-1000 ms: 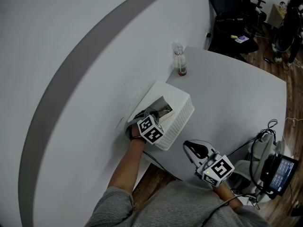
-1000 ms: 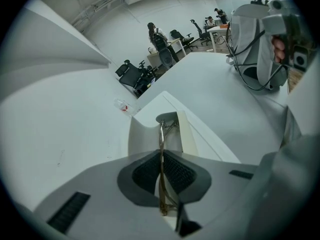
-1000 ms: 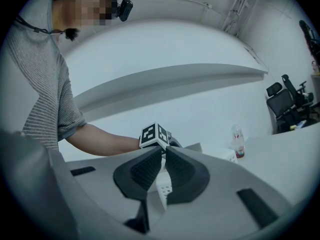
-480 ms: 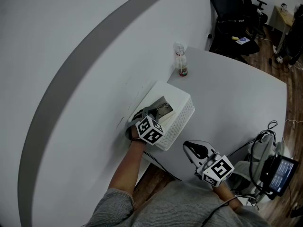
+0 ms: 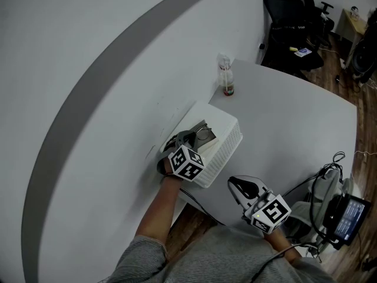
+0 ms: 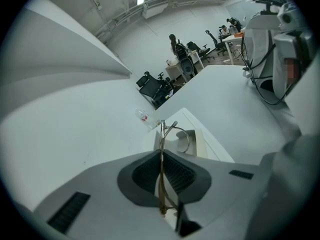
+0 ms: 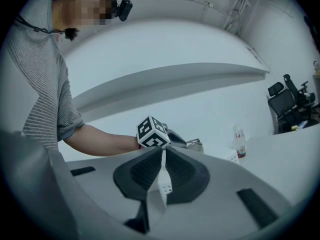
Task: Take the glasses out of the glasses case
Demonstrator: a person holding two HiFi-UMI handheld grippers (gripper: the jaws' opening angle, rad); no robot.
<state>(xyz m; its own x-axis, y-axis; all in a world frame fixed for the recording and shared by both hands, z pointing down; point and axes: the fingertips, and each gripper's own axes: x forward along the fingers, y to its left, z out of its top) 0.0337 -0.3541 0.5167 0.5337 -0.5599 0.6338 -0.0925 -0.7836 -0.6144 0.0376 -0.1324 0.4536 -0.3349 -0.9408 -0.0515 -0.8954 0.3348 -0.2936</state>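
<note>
**Left claw has the glasses and they're heading up**

Head view: the left gripper (image 5: 189,146) sits a touch higher than a second ago. The glasses (image 5: 203,135) now ride above the opening of the white basket (image 5: 228,149) instead of down in it. The right gripper (image 5: 240,186) hangs near the table edge, well apart, and hasn't budged. Left gripper view: the jaws are clenched on a thin metal bit of the frame, with one lens ring poking out ahead over the basket. Right gripper view: the jaws are pressed together on nothing, pointing level toward the other hand. The pull-out looks mostly done. Whether the glasses case itself sits inside that basket can't be told from here.
</note>
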